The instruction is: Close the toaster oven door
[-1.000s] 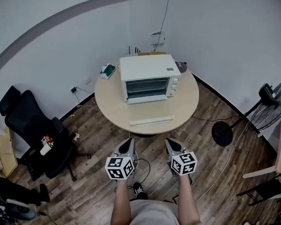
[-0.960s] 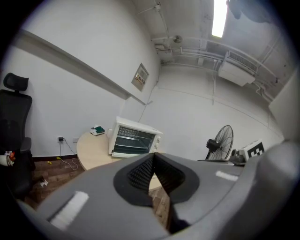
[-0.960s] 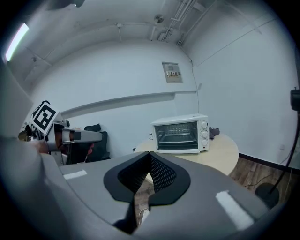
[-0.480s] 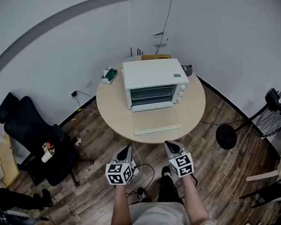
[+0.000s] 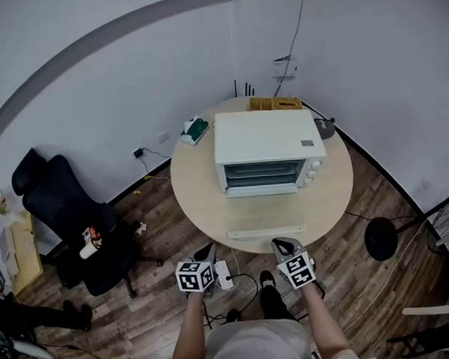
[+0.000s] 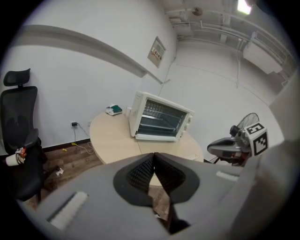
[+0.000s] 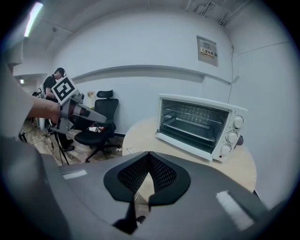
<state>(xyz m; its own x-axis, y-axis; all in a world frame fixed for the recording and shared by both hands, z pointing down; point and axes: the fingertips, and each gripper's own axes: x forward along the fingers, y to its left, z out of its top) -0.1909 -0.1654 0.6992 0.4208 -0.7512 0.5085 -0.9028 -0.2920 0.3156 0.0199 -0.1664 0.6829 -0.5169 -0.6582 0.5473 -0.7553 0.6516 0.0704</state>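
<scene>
Changed since a second ago: both grippers sit lower in the head view, and oven and table have shifted right in frame. Item: toaster oven point(image 5: 266, 139), white, toward the back of the round table point(image 5: 199, 191), front facing the person, racks plainly visible, door judged down. Pale bar point(image 5: 266, 230) lies parallel to that front near the table's near edge; handle or loose strip, undetermined. Left gripper point(image 5: 206, 251) and right gripper point(image 5: 281, 245): jaws closed tip to tip, nothing between, held low, well apart from the table, aimed at the oven, presumably for pushing. Office chair point(image 5: 69, 213) at left.
</scene>
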